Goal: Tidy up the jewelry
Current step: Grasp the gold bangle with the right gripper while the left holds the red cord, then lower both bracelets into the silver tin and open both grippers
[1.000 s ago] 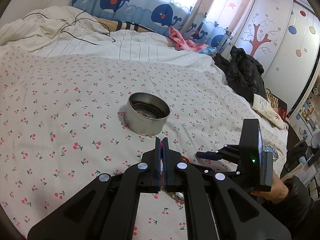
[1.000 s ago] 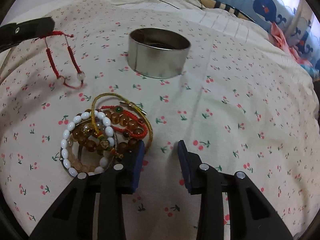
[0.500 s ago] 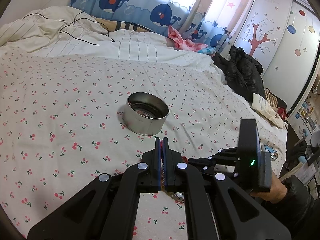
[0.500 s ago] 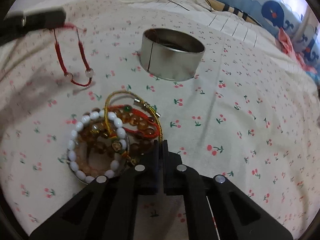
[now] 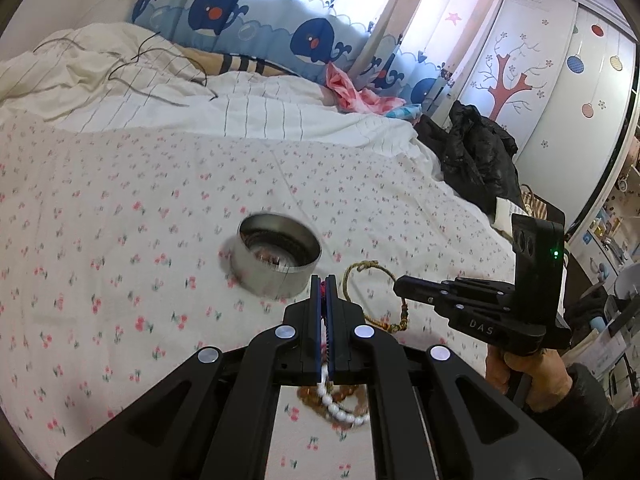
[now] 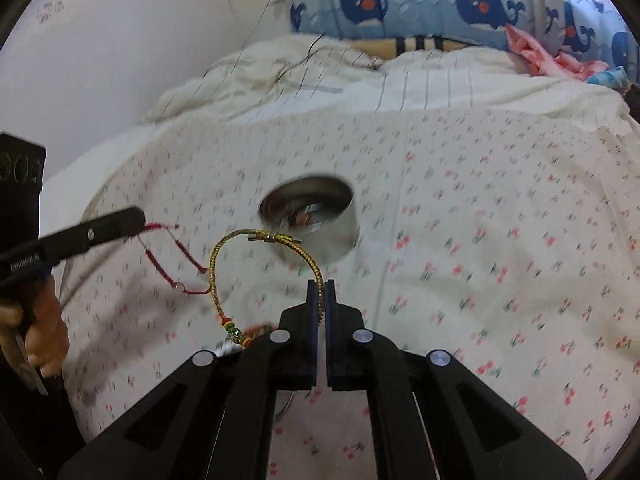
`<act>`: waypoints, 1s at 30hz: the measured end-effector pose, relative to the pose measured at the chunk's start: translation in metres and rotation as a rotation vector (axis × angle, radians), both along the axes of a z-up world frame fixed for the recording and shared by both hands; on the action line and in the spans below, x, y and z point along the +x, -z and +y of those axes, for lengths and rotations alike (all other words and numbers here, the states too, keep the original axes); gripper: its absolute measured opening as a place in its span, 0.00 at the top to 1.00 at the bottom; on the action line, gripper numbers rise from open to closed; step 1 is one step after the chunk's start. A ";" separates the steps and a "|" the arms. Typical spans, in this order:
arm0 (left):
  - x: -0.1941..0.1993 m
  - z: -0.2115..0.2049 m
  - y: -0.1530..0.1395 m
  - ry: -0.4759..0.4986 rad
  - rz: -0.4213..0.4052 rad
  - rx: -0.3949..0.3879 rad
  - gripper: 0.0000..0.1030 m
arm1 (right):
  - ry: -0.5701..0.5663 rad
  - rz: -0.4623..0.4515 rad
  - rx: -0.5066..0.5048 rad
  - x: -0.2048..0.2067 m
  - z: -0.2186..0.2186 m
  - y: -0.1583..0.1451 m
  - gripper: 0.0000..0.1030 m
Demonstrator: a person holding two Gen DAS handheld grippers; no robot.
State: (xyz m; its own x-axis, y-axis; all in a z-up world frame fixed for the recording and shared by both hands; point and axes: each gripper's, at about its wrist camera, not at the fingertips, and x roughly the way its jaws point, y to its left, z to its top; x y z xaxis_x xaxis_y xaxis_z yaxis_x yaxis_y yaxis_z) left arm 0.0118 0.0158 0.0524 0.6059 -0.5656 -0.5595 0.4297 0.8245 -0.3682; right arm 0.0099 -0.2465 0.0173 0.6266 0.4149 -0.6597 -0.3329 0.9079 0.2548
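Bracelets lifted over the bed [image 5: 120, 208], both hand-held grippers pinching cords.
Right hand-held gripper [image 6: 320, 286], flat a second ago, now tilts up, clamped on the gold bracelet [image 6: 216, 264] near the tin [image 6: 310, 220]. Left hand-held gripper [image 5: 325, 280], marked "centerobot.AI", still pinches the red cord [image 6: 176, 260]. Right body reads "DAS".

A bed [image 5: 120, 208] fills most of both views, spread with a white sheet printed in small red cherries. Behind it lies a rumpled cream duvet [image 5: 100, 76] with thin stripes, a thin black cable [image 5: 132, 60] trailing over it. Whale-patterned blue curtains [image 5: 224, 12] hang at the window, which lets in bright daylight (the glare washes out the panes). To the right stands a white wardrobe [image 5: 560, 80] with a tree decal, and dark clothing [image 5: 476, 160] is heaped at the bed's edge. The left wall [image 6: 120, 40] is plain white.
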 end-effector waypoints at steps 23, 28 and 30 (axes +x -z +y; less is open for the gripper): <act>0.119 -0.060 0.046 -0.070 0.104 0.199 0.95 | 0.074 -0.010 -0.033 0.059 -0.020 -0.003 0.97; 0.107 -0.045 0.032 -0.137 0.040 0.260 0.62 | 0.040 -0.032 -0.116 0.074 0.005 -0.004 0.97; 0.100 -0.036 0.021 -0.157 0.013 0.257 0.58 | 0.022 -0.040 -0.144 0.079 0.017 -0.005 0.97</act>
State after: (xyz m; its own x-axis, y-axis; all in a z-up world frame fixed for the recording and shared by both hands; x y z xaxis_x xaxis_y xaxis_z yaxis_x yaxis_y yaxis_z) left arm 0.1119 -0.0201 0.0315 0.6666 -0.3038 -0.6807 0.2858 0.9476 -0.1430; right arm 0.0894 -0.2293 0.0218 0.6617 0.3036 -0.6856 -0.3194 0.9414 0.1085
